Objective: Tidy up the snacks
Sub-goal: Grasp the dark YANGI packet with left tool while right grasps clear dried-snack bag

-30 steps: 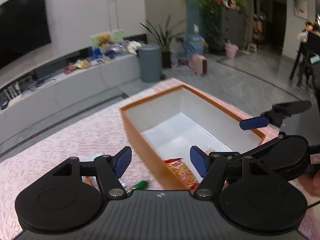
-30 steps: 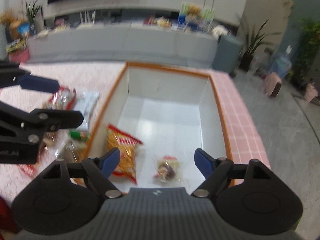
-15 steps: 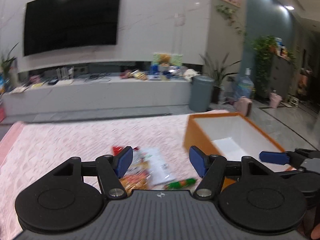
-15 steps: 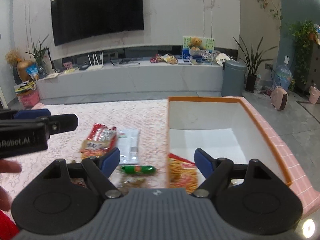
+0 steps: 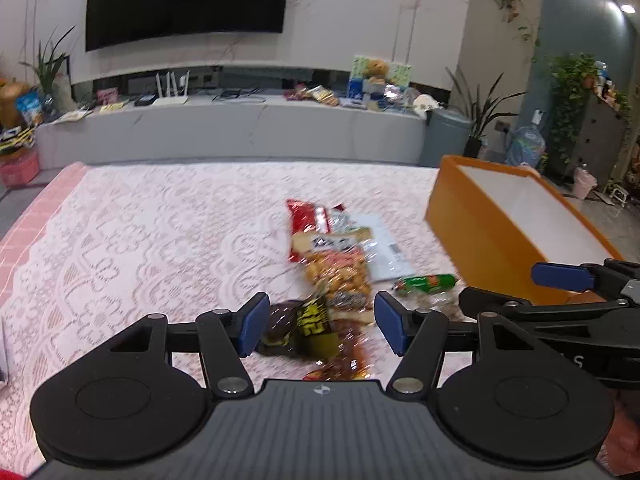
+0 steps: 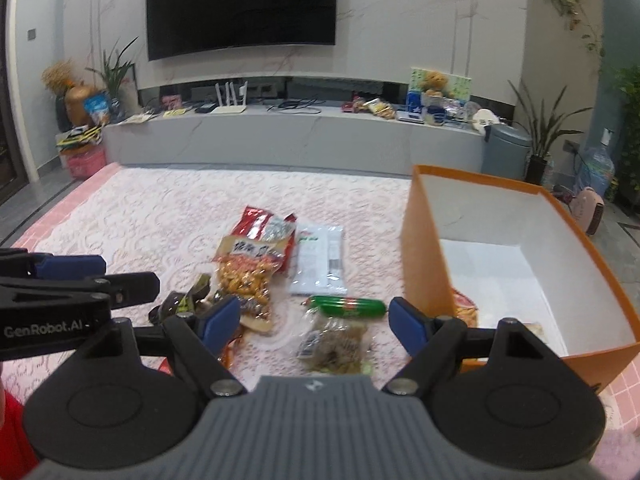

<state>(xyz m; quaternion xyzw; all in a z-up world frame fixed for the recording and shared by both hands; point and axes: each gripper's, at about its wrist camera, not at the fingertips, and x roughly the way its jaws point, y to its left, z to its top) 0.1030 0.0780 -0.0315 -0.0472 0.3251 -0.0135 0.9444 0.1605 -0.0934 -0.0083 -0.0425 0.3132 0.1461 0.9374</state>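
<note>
Just ahead of jaws: snacks

Left gripper gapes over snack packets.

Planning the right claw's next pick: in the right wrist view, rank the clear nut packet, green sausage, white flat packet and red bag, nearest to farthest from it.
1. Clear nut packet, between the right claw's fingers.
2. Green sausage, just beyond it.
3. White flat packet, farther, centre.
4. Red bag, farthest, back left.
</note>
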